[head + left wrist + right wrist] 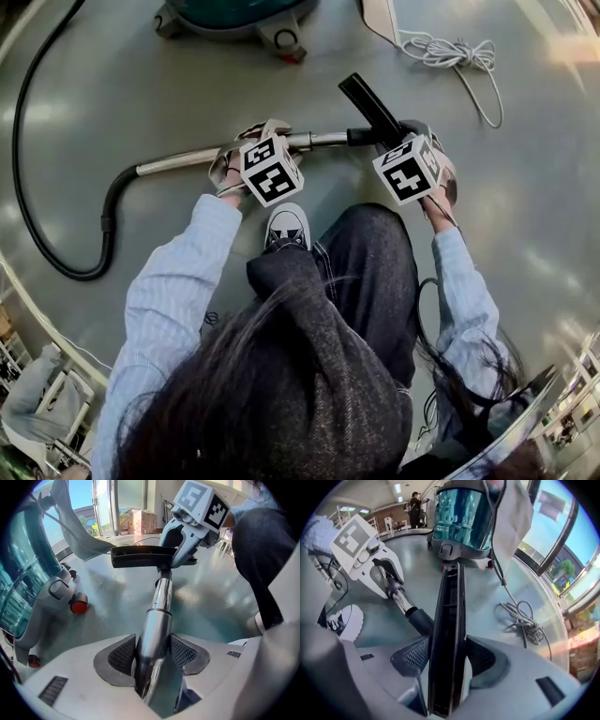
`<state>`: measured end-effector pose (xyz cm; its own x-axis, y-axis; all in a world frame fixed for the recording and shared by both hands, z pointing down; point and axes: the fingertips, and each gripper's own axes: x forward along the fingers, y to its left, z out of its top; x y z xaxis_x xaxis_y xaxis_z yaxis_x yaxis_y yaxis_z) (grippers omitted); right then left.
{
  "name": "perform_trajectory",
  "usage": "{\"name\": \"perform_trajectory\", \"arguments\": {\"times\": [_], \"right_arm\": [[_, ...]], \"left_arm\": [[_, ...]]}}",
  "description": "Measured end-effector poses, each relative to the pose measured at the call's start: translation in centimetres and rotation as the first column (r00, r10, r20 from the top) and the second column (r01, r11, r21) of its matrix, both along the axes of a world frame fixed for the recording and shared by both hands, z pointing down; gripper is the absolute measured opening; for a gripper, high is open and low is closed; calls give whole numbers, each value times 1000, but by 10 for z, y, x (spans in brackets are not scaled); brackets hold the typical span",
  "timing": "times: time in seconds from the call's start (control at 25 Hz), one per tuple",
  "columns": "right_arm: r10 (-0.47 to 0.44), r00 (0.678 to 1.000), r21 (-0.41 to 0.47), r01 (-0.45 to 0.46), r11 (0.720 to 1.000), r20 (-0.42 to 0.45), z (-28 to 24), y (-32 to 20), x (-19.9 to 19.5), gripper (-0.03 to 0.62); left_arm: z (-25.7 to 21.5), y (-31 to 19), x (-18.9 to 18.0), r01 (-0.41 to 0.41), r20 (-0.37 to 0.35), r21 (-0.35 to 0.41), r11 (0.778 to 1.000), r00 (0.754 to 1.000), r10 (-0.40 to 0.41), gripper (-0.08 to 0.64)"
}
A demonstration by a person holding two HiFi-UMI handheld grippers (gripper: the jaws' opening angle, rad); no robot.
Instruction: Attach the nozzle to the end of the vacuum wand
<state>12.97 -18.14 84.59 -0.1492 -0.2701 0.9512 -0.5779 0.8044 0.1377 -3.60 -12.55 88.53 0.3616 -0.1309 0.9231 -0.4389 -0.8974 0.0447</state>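
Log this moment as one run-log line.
left claw: shut on wand | right claw: shut on nozzle | nozzle: at wand end, angled across it | seating: unconfirmed

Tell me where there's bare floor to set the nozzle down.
Bare floor lies right of the nozzle, below the white cord, and between the hose, wand and canister. Crowded near the shoe.
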Motion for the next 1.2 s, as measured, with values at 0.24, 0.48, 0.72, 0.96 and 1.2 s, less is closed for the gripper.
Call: {"name": "perform_trajectory", "arguments": {"times": [0.24,0.48,0.72,0.96,1.2], "right_arm": [[-49,998,2,49,999,46,-19,-4,-17,239],[202,963,-142,-178,974,179,-1,4,-1,238],[278,904,-207,-219,954,325,-1,5,0,236],[125,951,-135,-90,987,284,-11,-1,-8,236],[84,956,-145,-44,988,280,-20,-4,-18,222]], "left_arm": [[8,-3,4,19,32,1,1000,999,-19,215],[7,0,4,8,48,-10,1000,999,-8,215],[9,0,4,-26,71,-33,999,997,29,213],[8,4,9,-95,103,-31,995,990,97,212],[3,5,20,-152,124,37,988,981,147,204]]}}
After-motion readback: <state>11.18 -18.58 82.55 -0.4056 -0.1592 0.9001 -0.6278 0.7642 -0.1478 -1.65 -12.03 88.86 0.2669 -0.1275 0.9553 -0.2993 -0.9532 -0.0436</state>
